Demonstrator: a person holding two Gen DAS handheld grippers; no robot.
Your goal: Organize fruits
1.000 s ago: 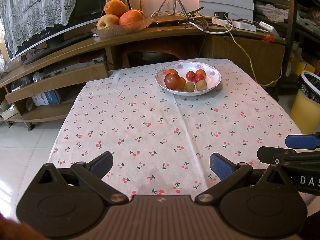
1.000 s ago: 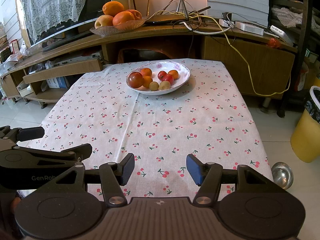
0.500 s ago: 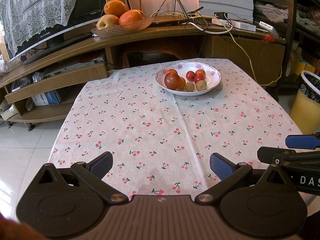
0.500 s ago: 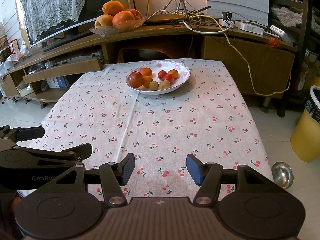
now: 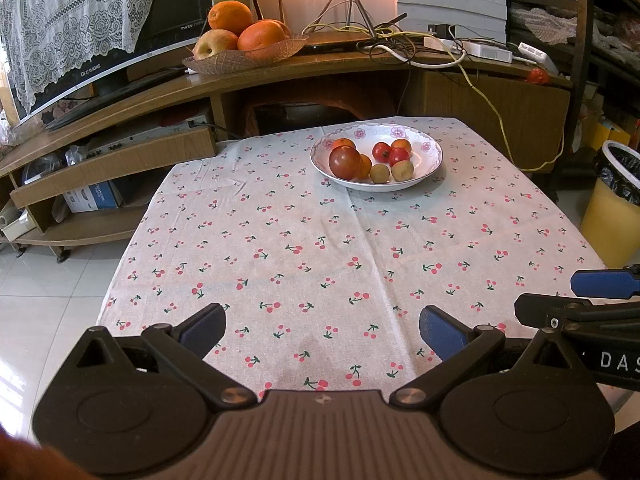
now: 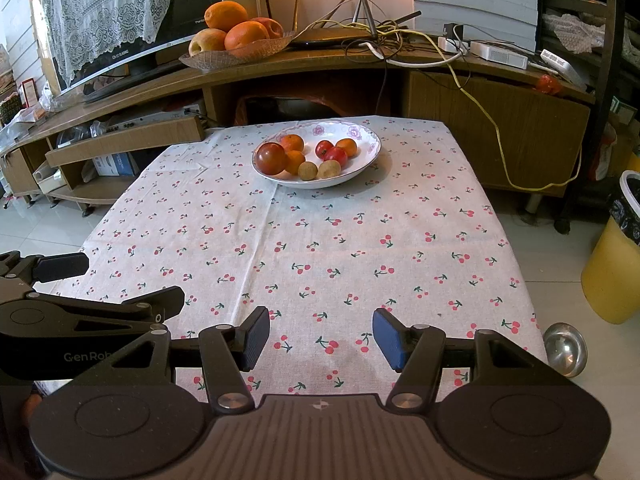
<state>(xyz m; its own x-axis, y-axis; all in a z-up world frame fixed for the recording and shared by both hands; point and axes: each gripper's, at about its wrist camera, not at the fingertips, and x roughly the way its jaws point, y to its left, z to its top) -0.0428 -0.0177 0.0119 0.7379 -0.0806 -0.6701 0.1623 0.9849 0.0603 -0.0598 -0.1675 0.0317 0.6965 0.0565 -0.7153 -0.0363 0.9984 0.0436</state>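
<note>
A white flowered plate (image 5: 430, 160) (image 6: 368, 156) stands at the far end of the cherry-print tablecloth (image 5: 320, 248) (image 6: 320, 240). It holds several small fruits: a large dark red one (image 5: 344, 162) (image 6: 271, 158), small orange ones, small red ones and two tan ones. My left gripper (image 5: 322, 330) is open and empty over the near table edge. My right gripper (image 6: 321, 338) is open and empty beside it, and shows at the right of the left wrist view (image 5: 576, 300). Both are far from the plate.
A glass dish of oranges and an apple (image 5: 244, 46) (image 6: 236, 44) sits on the wooden TV shelf behind the table, next to cables. A yellow bin (image 5: 612, 216) (image 6: 612, 264) stands on the floor at the right. A steel bowl (image 6: 564, 348) lies on the floor.
</note>
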